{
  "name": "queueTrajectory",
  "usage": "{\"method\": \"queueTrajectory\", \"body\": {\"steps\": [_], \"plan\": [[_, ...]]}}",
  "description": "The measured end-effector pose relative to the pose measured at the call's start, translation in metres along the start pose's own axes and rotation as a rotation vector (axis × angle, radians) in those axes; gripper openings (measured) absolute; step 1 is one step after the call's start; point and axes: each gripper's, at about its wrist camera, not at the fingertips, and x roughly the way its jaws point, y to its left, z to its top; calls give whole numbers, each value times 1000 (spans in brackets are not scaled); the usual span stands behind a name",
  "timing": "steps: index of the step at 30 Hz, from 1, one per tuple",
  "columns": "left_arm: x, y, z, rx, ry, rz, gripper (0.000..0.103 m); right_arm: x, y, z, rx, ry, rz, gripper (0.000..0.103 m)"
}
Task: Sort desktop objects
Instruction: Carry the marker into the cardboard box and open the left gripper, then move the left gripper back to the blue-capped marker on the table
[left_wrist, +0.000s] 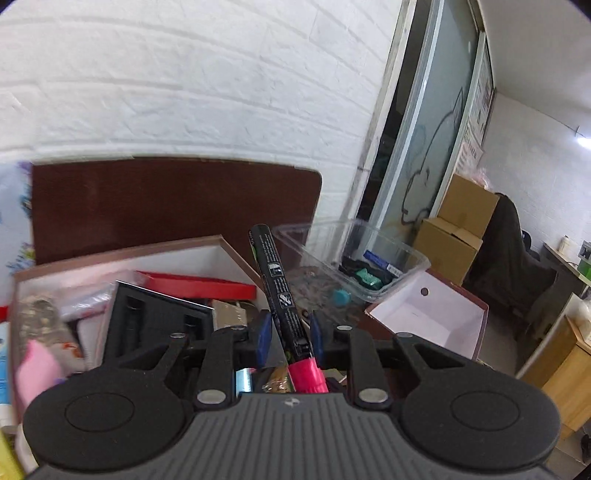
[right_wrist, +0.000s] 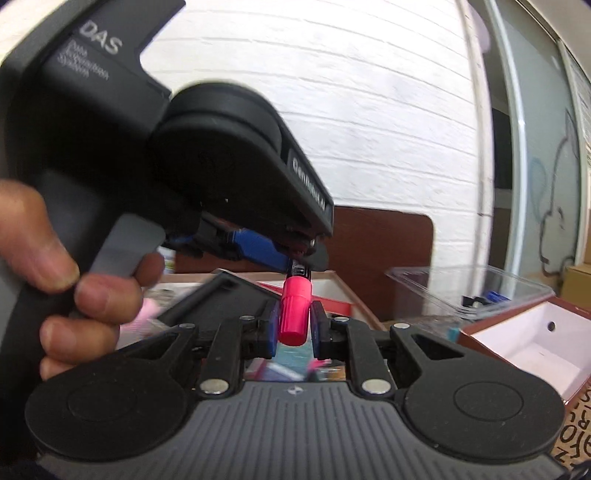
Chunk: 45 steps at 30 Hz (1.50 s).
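Left hand-held gripper (left_wrist: 287, 338) clamped the black barrel of a marker (left_wrist: 279, 291) between its blue pads (left_wrist: 263, 338), the barrel slanting up and away toward the white brick wall (left_wrist: 184, 92) and the pink cap (left_wrist: 308, 376) lying nearest the camera. Right hand-held gripper (right_wrist: 293, 328), seen in its own wrist view, stood with its jaws narrowly parted on either side of that pink cap (right_wrist: 294, 314); whether the pads (right_wrist: 272, 328) touched the cap could not be told. The person's left hand (right_wrist: 55, 280) gripped the handle of the left tool. Below the marker sat a cluttered open box (left_wrist: 122, 254) holding a red case (left_wrist: 199, 286) and a black foam insert (left_wrist: 155, 321). To its right stood a clear plastic tray (left_wrist: 354, 254) containing small items, and beside it an empty white-lined box (left_wrist: 428, 317).
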Motion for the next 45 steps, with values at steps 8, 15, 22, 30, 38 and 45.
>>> {"method": "queueTrajectory", "body": {"steps": [8,15,22,30,38,45], "plan": [[57,20,-1,-2,68,-8,24,58,-22,-18,8,94,-53,14],[32,36,-5,-44,-10,-21,91,69,-8,-38,-59,130,-67,50],[14,30,-9,-11,-4,19,93,58,-2,-41,-55,134,-103,89],[-17,12,-24,75,56,81,93,31,-9,-23,-51,128,-115,90],[-54,-3,-43,106,62,158,93,-2,-4,-15,-5,165,-88,90],[-86,-10,-58,145,38,198,93,-23,7,-14,-12,184,-75,90]]}}
